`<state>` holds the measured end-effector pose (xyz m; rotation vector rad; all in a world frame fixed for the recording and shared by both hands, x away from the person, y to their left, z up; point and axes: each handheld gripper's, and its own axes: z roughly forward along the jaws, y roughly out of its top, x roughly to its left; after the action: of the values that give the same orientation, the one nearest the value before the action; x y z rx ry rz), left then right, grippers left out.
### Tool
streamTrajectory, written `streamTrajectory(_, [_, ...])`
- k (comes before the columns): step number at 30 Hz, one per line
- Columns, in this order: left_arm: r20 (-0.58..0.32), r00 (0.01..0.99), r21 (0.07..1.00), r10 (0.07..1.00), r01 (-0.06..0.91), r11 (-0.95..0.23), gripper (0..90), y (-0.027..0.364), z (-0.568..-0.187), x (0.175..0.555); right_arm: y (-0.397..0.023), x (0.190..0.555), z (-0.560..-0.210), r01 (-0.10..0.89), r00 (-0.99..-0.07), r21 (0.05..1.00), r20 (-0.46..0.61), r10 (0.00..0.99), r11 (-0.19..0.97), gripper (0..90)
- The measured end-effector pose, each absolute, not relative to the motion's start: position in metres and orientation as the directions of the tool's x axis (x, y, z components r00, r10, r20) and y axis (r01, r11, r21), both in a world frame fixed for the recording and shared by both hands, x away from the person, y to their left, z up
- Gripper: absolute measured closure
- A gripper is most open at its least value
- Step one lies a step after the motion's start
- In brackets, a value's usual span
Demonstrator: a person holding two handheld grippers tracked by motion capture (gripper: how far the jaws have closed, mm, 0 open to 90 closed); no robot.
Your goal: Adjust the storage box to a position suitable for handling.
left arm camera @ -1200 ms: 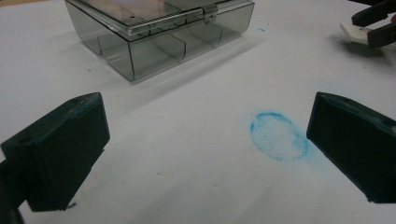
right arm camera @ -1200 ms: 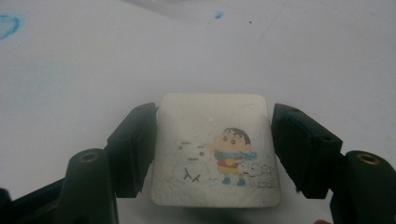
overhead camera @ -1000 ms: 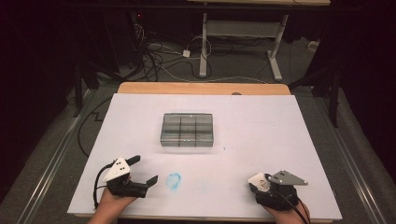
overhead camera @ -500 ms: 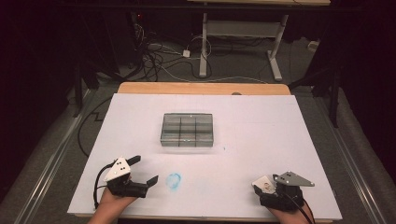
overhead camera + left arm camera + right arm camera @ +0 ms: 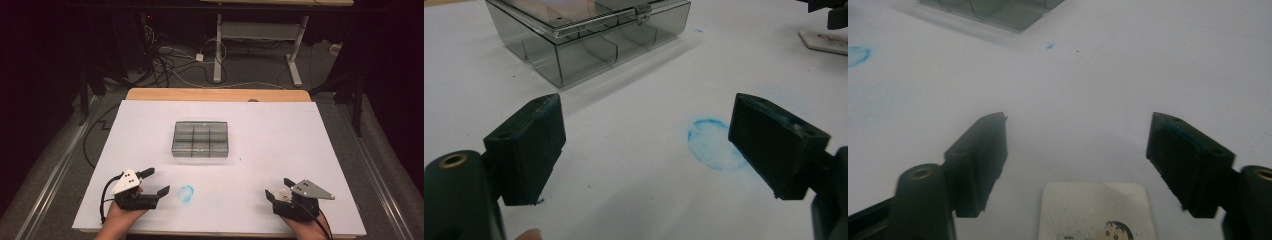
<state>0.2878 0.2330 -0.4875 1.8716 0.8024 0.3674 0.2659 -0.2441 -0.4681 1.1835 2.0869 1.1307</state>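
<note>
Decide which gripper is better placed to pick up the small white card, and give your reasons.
Right. The white card lies on the table between the open jaws of the right gripper. The left gripper sits far across the table, beside the blue ring mark.

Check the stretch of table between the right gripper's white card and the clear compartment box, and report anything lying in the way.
Nothing visible lies in the way. The white card lies flat between the open jaws of the right gripper, and bare white table runs from there to the closed compartment box. The blue smudge is just a mark, off to the side.
</note>
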Motion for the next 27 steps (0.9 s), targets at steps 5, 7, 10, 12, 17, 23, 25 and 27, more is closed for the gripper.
streamTrajectory(5, [-0.119, 0.735, 0.894, 0.667, 0.371, -0.250, 19.7, 0.234, -0.488, 0.289, -0.239, 0.266, -0.467, 0.424, -0.540, 0.852, -0.033, 0.841, 0.306, 47.3])
streamTrajectory(7, [-0.117, 0.737, 0.895, 0.666, 0.369, -0.250, 24.0, 0.234, -0.488, 0.289, -0.238, 0.266, -0.468, 0.425, -0.548, 0.851, -0.029, 0.836, 0.308, 55.3])
streamTrajectory(10, [-0.111, 0.733, 0.892, 0.671, 0.371, -0.258, 32.4, 0.233, -0.488, 0.289, -0.239, 0.267, -0.469, 0.430, -0.553, 0.850, -0.018, 0.833, 0.304, 63.2])
streamTrajectory(12, [-0.120, 0.717, 0.886, 0.687, 0.390, -0.252, 38.4, 0.233, -0.488, 0.290, -0.241, 0.267, -0.469, 0.428, -0.549, 0.855, -0.012, 0.836, 0.293, 68.4])
streamTrajectory(17, [-0.129, 0.697, 0.885, 0.705, 0.402, -0.236, 54.4, 0.233, -0.488, 0.290, -0.243, 0.268, -0.471, 0.438, -0.546, 0.855, 0.006, 0.838, 0.279, 80.8])
streamTrajectory(23, [-0.155, 0.673, 0.884, 0.723, 0.421, -0.202, 72.5, 0.236, -0.488, 0.291, -0.248, 0.270, -0.473, 0.457, -0.535, 0.851, 0.032, 0.844, 0.257, 90.0])
streamTrajectory(25, [-0.168, 0.677, 0.885, 0.716, 0.424, -0.193, 74.6, 0.238, -0.488, 0.292, -0.249, 0.271, -0.472, 0.458, -0.538, 0.851, 0.036, 0.842, 0.257, 90.0])
streamTrajectory(27, [-0.178, 0.679, 0.886, 0.712, 0.425, -0.184, 79.9, 0.239, -0.488, 0.292, -0.249, 0.271, -0.472, 0.454, -0.543, 0.852, 0.034, 0.839, 0.259, 90.0])
